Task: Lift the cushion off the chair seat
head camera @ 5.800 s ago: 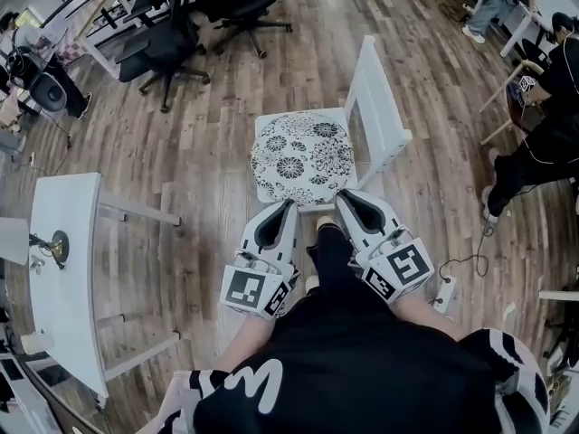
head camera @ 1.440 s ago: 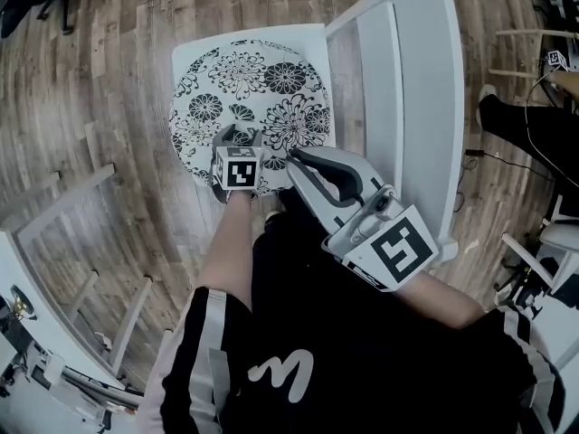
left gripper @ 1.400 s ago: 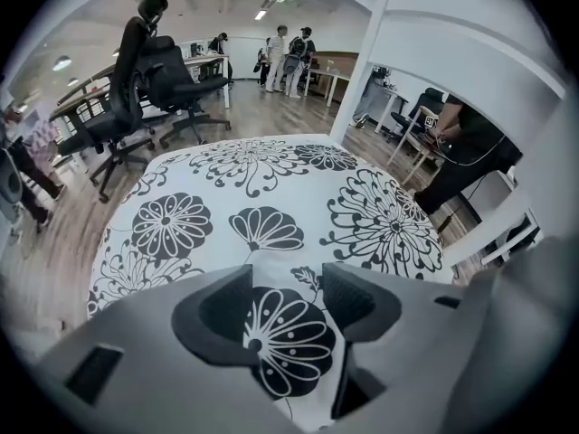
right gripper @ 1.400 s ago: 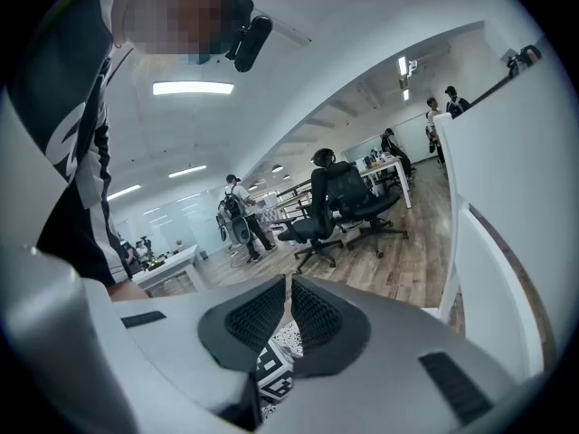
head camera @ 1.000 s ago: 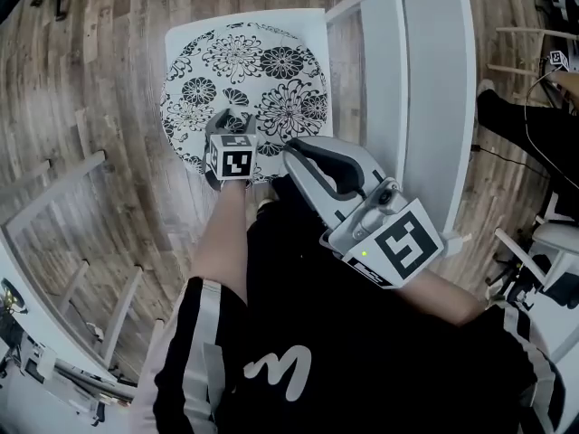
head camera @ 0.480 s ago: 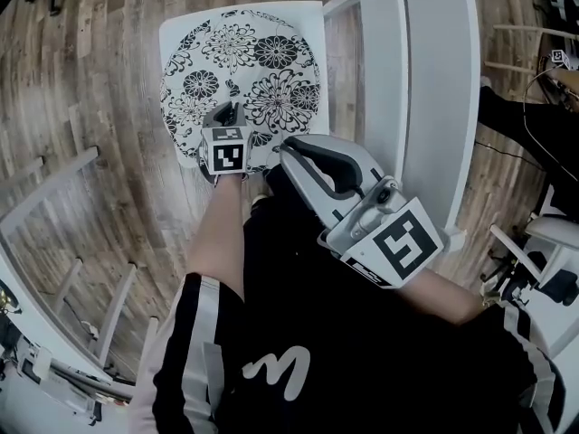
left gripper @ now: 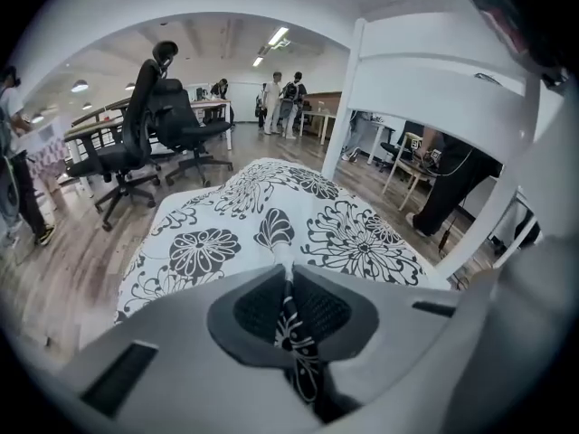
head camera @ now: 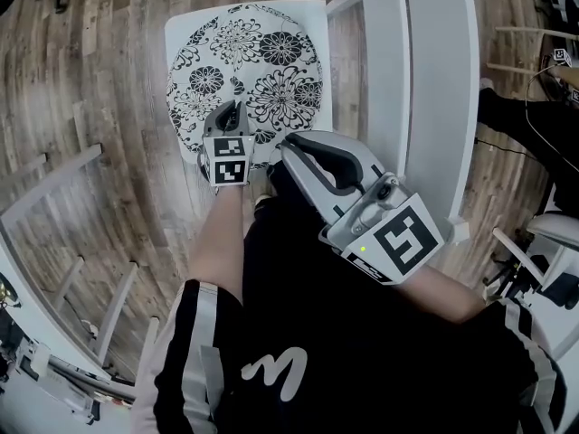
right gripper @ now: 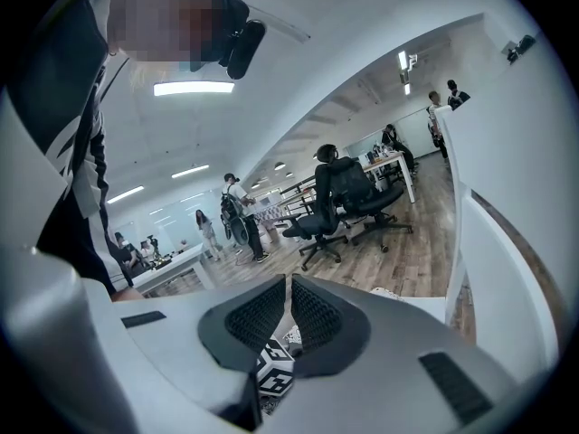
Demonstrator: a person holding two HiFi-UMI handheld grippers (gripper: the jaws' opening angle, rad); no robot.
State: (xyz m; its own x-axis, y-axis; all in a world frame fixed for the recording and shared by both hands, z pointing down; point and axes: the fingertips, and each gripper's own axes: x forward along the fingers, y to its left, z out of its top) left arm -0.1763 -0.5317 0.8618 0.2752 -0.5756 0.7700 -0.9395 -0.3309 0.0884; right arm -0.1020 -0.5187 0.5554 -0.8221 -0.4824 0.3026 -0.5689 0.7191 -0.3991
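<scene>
Left gripper view: left gripper point(left gripper: 289, 277), jaws just closed, pinches cushion point(left gripper: 271, 211) hem opposite chair back point(left gripper: 434, 89); thin hold may slip.

Left gripper point(head camera: 232, 111) jaws just closed on cushion point(head camera: 249, 48); right gripper's point(head camera: 284, 145) together.

white w-shaped logo point(head camera: 276, 375), on the black shirt point(head camera: 380, 351); no other readable text
</scene>
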